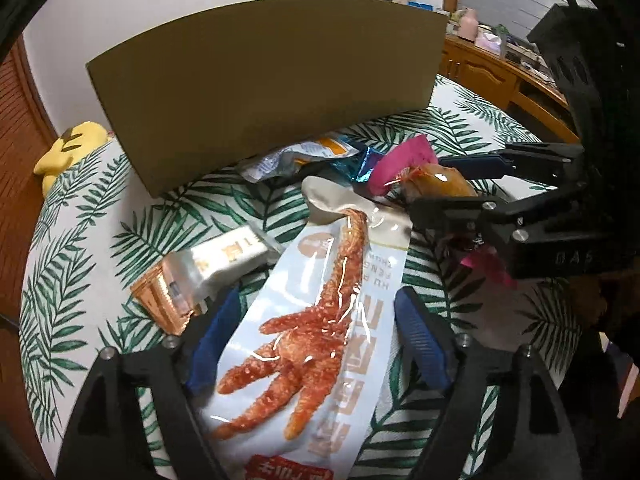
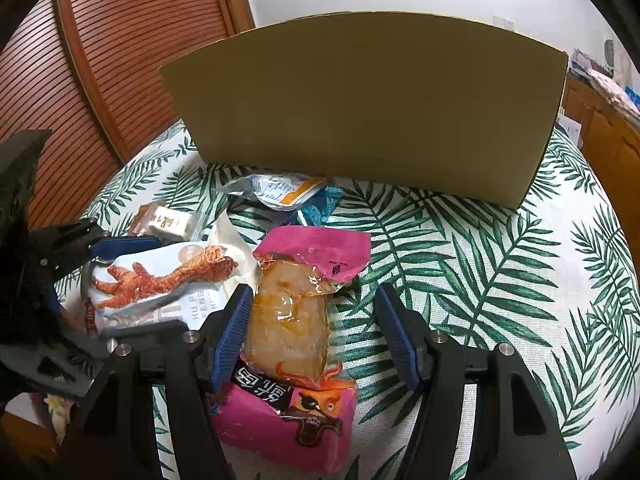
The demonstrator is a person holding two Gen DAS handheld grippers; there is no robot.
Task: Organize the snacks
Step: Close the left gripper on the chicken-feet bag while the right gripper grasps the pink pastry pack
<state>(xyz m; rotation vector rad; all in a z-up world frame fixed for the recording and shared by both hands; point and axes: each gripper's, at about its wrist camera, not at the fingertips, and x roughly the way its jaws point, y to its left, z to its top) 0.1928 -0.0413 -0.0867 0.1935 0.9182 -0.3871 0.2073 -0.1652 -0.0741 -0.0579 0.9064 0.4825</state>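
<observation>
Right now the counter (image 2: 500, 272), under a palm-leaf cloth, is carrying everything. Biggest item is the cardboard box (image 2: 360, 108), standing upright at the far side; its open top is facing away, so the inside is hidden in both views.

Next is the chicken-foot packet (image 1: 312, 336), lying flat with its long axis running away from the left wrist camera, claw end pointing back toward the camera and the plain top end pointing toward the box. Its near end is being cut off by the bottom edge of the left view.

The left gripper (image 1: 316, 336) is sitting around that packet with its blue pads standing apart, one on each side, not pressing on it.

The pink squid packet (image 2: 296, 344) is lying between the pads of the right gripper (image 2: 316, 336), long axis also pointing toward the box, squid print at the near end. The left pad is just beside or touching the wrapper; the right pad is well clear, so nothing is clamped.

Smaller stuff: a white bar packet (image 1: 228, 256) is resting on a copper-coloured packet (image 1: 160, 300) left of the chicken foot. A white-and-orange pouch (image 2: 280, 192) and a blue foil wrapper (image 2: 320, 208) are lying near the box base; their print is too blurred to read.
</observation>
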